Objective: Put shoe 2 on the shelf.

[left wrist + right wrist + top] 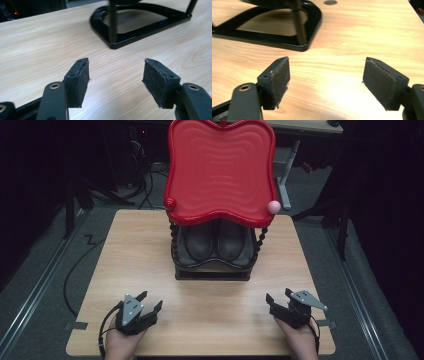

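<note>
Bare table (210, 320) between grippers, jaws apart.

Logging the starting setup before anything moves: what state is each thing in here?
Left claw: open, holding nothing, low over the table.
Right claw: open, holding nothing.
Red tray: bare, on top of the rack.
Boots: a pair, side by side on the shelf under the tray.

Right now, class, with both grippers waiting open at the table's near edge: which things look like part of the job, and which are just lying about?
Likely the job:
rack
shoes
red tray
left gripper
right gripper

Lying about:
floor cables
tape marks
</note>
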`<move>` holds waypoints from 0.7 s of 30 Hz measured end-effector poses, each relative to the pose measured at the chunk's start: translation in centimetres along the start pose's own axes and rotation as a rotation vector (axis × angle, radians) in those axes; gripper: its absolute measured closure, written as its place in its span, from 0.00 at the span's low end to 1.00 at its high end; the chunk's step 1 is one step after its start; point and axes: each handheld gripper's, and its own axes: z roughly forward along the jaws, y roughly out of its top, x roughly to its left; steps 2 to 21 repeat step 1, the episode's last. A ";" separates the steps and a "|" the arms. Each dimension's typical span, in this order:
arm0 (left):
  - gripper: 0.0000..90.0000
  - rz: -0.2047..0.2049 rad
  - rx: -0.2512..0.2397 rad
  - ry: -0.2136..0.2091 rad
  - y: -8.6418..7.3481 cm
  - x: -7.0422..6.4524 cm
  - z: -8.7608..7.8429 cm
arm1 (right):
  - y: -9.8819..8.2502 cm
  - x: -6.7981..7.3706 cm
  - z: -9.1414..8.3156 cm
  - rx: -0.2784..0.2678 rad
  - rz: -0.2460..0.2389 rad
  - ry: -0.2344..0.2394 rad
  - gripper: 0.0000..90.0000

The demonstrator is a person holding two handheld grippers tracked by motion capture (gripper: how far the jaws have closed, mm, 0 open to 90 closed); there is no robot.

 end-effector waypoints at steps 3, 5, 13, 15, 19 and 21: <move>0.37 -0.008 0.011 0.006 0.2 0.5 -0.1 | 0.0 0.0 0.1 0.000 -0.002 -0.008 0.24; 0.37 -0.008 0.011 0.006 0.2 0.5 -0.1 | 0.0 0.0 0.1 0.000 -0.002 -0.008 0.24; 0.37 -0.008 0.011 0.006 0.2 0.5 -0.1 | 0.0 0.0 0.1 0.000 -0.002 -0.008 0.24; 0.37 -0.008 0.011 0.006 0.2 0.5 -0.1 | 0.0 0.0 0.1 0.000 -0.002 -0.008 0.24; 0.37 -0.008 0.011 0.006 0.2 0.5 -0.1 | 0.0 0.0 0.1 0.000 -0.002 -0.008 0.24; 0.37 -0.008 0.011 0.006 0.2 0.5 -0.1 | 0.0 0.0 0.1 0.000 -0.002 -0.008 0.24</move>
